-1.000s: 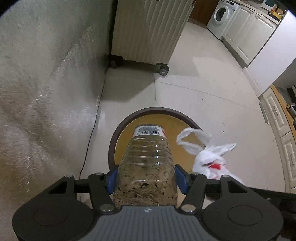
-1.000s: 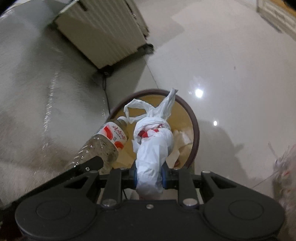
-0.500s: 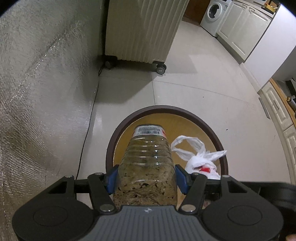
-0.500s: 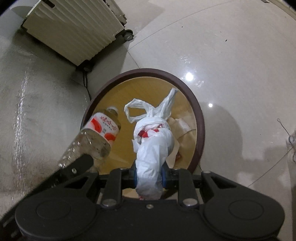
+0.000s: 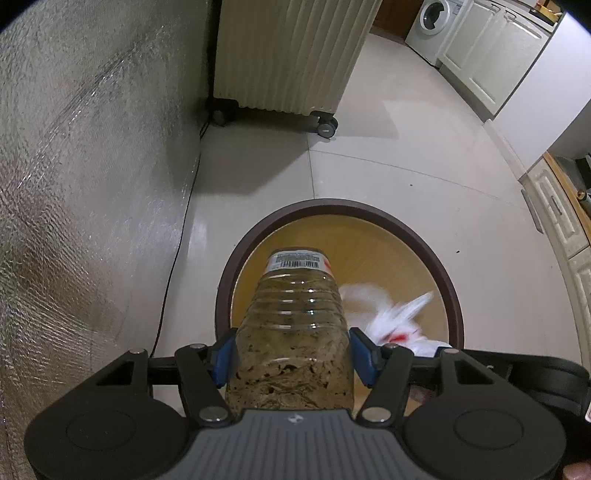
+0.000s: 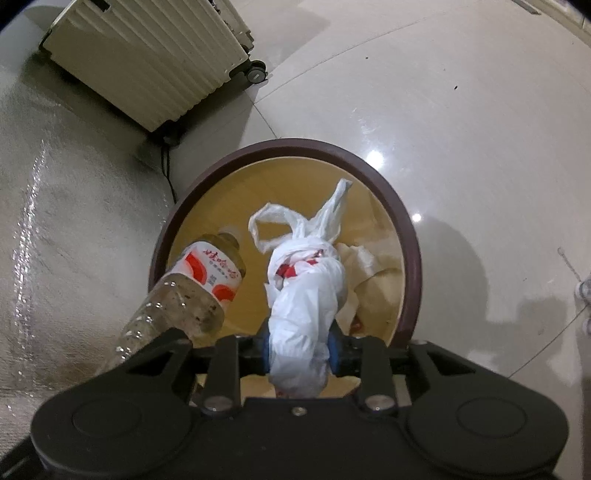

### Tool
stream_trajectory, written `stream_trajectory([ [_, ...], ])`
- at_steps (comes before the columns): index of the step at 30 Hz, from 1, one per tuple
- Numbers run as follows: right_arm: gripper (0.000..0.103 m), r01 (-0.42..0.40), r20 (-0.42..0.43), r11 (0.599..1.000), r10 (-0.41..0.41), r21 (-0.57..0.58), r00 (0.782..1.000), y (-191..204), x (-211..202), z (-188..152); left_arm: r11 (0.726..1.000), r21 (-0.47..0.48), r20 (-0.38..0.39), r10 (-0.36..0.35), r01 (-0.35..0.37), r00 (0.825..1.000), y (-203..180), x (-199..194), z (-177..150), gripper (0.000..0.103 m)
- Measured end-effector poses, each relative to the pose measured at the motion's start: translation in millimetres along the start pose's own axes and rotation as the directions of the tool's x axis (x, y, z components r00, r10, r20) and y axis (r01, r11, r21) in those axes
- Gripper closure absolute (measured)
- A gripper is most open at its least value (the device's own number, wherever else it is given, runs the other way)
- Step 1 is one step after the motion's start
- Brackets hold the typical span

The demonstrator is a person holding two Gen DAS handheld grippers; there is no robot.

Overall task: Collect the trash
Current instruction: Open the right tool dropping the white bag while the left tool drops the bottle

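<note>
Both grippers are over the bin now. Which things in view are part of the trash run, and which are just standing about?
In the job:
- plastic bottle, clamped in the left gripper
- tied white bag between the right gripper's opening jaws
- round bin, crumpled paper inside

Just there:
- cream suitcase
- washing machine
- black cord

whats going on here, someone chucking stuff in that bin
Yes. A person is holding a pair of tongs in each hand over a round brown-rimmed bin. The left tongs clamp a dirty plastic bottle, its neck pointing down into the bin. The right tongs have a knotted white plastic bag between their pads, and their jaws are opening to let it go. Some crumpled paper already lies in the bin.
</note>
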State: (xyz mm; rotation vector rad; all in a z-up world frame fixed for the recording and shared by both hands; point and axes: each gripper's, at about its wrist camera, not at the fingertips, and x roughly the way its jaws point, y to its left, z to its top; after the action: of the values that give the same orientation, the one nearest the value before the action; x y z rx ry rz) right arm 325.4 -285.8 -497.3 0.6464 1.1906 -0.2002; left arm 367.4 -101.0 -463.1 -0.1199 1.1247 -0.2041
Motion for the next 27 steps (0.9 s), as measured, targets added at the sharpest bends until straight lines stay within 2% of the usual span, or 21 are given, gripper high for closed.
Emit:
stream_trajectory([
  [8,0.066,0.016,0.000,0.999,-0.016,0.045,1.000,-9,-4,3,1.000,-0.003,0.002,-0.009,0.009,1.000,2,0,-1,0.041],
  [17,0.057,0.011,0.021,0.998,-0.012,0.064,1.000,-13,-15,2,1.000,-0.007,0.006,-0.013,0.013,1.000,5,0,-2,0.041],
  [22,0.054,0.003,0.043,0.997,-0.007,0.075,0.999,-18,-28,-1,0.999,-0.007,0.026,-0.036,0.037,0.999,4,0,-1,0.039],
  [25,0.054,-0.001,0.050,0.997,-0.003,0.083,0.999,-23,-34,-2,0.999,-0.003,0.012,-0.042,0.042,0.999,3,2,-2,0.037],
  [27,0.054,0.003,0.050,0.996,-0.007,0.085,0.999,-24,-36,-3,0.999,0.001,0.009,-0.034,0.034,0.999,2,1,-2,0.026],
])
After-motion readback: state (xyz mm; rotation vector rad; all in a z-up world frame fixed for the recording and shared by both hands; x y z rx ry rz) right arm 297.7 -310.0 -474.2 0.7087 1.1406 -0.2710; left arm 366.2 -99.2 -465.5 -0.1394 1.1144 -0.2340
